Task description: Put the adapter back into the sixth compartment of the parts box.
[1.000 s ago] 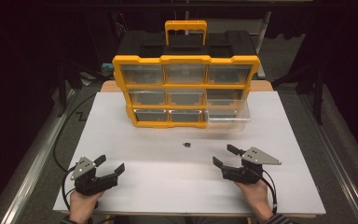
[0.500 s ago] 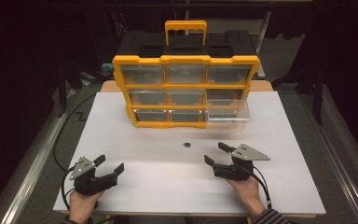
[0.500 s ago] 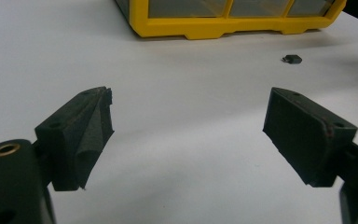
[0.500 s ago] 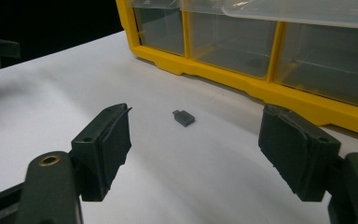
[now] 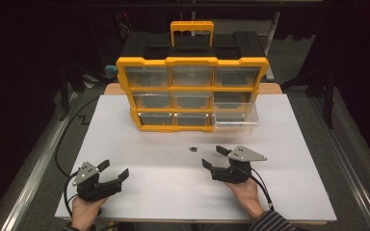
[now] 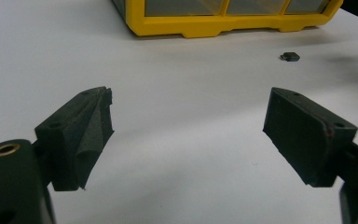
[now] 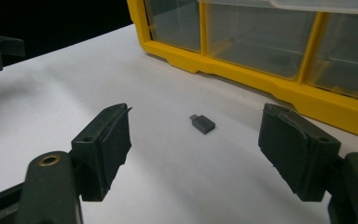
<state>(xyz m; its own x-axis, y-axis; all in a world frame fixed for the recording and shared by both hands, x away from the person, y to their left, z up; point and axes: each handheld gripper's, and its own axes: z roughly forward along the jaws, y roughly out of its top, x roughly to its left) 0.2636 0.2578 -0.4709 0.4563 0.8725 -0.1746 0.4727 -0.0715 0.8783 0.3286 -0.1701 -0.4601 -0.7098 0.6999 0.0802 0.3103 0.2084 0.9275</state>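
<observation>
White tabletop [image 5: 125, 144]: flat, matte, bare apart from the items below

Yellow drawer cabinet [image 5: 192, 94] at the far middle: upright, nine clear drawers in three rows, bottom-right drawer [image 5: 236, 120] pulled out toward the near side, contents not discernible

Right gripper [image 5: 218, 157], held low over the tabletop right of centre: jaws wide apart, empty, aimed at the small part ahead and just short of it

Left gripper [image 5: 113, 170], near the front-left corner: jaws likewise spread, holding nothing, well apart from the work

Small dark adapter [image 7: 202, 123]: lying flat on the tabletop between the right gripper and the cabinet's lower edge, near the open drawer, touching nothing else; seen also from above [image 5: 192, 149] and off to the side from the left gripper view [image 6: 290, 56]

Handling, as judged: rigid plastic body with short metal plug at one end; very light, not fragile, smooth enough to skid or flip if nudged. Low profile, so jaws to come down almost to the surface. Best hold across the two long flat sides of the body, clear of the plug, with light closing force
</observation>
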